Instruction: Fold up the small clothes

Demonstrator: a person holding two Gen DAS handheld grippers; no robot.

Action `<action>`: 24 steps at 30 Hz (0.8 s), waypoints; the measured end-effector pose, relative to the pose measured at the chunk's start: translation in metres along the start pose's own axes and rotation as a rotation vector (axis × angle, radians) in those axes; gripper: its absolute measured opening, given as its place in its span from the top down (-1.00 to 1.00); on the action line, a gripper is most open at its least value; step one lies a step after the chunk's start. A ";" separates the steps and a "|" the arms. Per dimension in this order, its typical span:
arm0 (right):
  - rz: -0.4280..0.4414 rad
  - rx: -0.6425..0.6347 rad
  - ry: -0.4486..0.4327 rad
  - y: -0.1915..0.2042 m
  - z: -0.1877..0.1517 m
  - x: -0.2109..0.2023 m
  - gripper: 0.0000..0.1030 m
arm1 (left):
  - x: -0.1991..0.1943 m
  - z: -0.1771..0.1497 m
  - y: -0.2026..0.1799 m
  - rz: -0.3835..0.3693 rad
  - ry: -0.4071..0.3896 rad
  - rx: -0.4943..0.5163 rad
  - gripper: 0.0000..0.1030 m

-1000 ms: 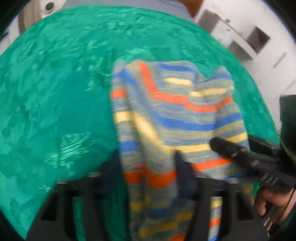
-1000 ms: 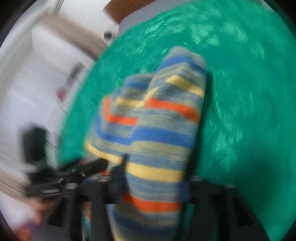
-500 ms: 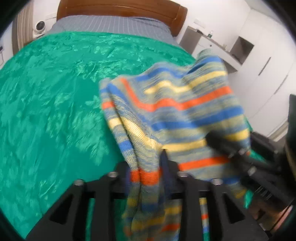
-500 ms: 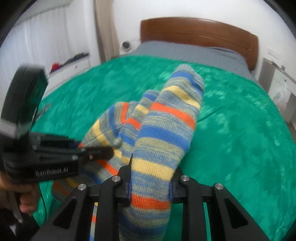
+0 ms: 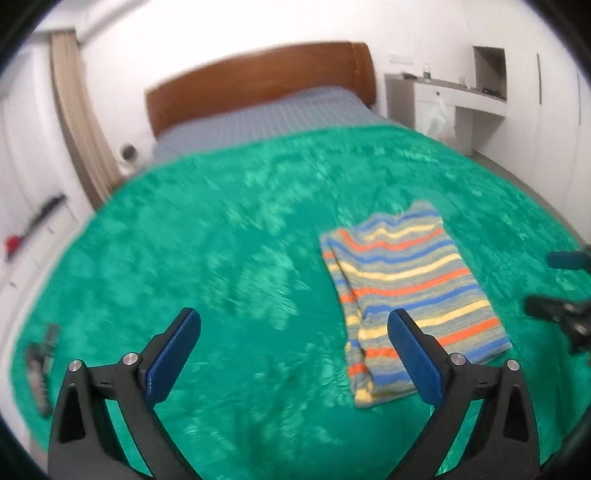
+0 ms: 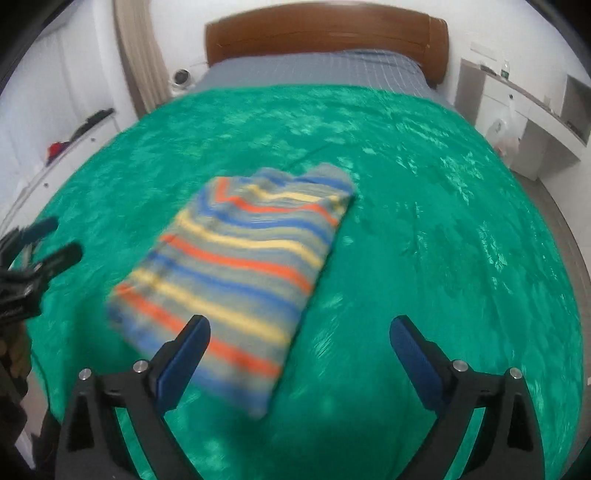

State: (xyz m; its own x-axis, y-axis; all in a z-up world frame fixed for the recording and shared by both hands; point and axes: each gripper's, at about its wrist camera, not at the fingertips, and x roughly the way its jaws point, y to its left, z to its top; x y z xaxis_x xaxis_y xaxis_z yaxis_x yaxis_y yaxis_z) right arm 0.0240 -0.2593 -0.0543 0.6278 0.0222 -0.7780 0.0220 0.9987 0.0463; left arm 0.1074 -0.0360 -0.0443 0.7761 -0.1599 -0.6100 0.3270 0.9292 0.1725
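The striped knit garment (image 5: 410, 284) lies folded flat on the green bedspread (image 5: 221, 258), below the wooden headboard (image 5: 258, 81); both tongs, left (image 5: 295, 350) and right (image 6: 299, 354), have just sprung wide, empty.

Both wrist cameras look down across the green bedspread (image 5: 229, 258) toward the headboard (image 6: 325, 35). They share the striped garment (image 5: 406, 280), lower right in the left view, left of centre in the right.

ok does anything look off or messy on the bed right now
Little stands out. The striped garment lies folded on the green blanket, but its left edge shows uneven layers, so the fold isn't quite square. Both the left gripper and the right gripper are open and empty. A dark object lies near the blanket's left edge; too blurred to identify.
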 end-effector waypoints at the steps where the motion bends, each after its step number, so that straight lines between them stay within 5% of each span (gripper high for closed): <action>1: 0.015 0.002 -0.032 0.008 -0.004 -0.017 -1.00 | -0.012 0.002 0.001 0.016 -0.020 -0.009 -0.99; 6: 0.011 0.032 -0.091 0.027 -0.014 -0.060 -1.00 | -0.046 -0.001 0.013 0.055 -0.015 -0.148 -1.00; 9: 0.002 0.038 -0.095 0.036 -0.021 -0.077 -1.00 | -0.054 -0.008 0.016 0.049 0.054 -0.221 -0.99; 24: -0.087 -0.003 -0.060 0.054 -0.040 -0.119 -1.00 | -0.088 -0.018 -0.002 0.084 0.109 -0.149 -0.99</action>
State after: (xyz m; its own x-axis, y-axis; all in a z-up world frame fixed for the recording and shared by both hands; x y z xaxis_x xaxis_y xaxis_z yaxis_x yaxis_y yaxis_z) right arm -0.0811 -0.2063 0.0155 0.6694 -0.0670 -0.7399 0.0757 0.9969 -0.0218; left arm 0.0286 -0.0177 -0.0049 0.7319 -0.0503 -0.6795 0.1735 0.9781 0.1146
